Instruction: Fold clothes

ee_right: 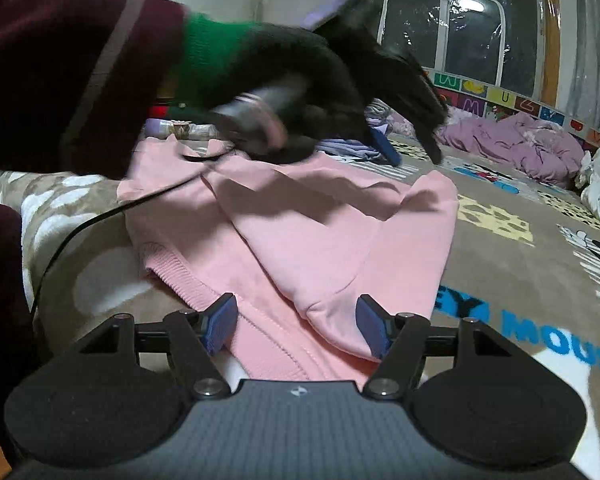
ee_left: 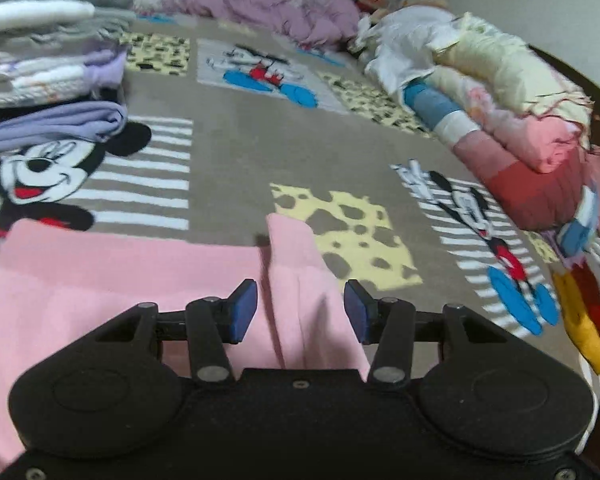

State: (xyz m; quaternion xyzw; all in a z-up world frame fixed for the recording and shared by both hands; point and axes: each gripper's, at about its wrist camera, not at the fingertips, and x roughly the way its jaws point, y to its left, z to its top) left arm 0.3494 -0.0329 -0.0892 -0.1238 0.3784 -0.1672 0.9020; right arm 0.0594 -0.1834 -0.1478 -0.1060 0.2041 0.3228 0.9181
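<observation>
I am counting one pink garment lying on one cartoon-print blanket. I am seeing two grippers: the left gripper and the right gripper, each showing two blue pads, four pads in all. I am making out one stack of folded clothes along the left edge, too blurred for counting its layers. I am finding one crumpled purple heap at the far side, one pile of rolled bedding on the right, and one gloved hand with one maroon sleeve.
</observation>
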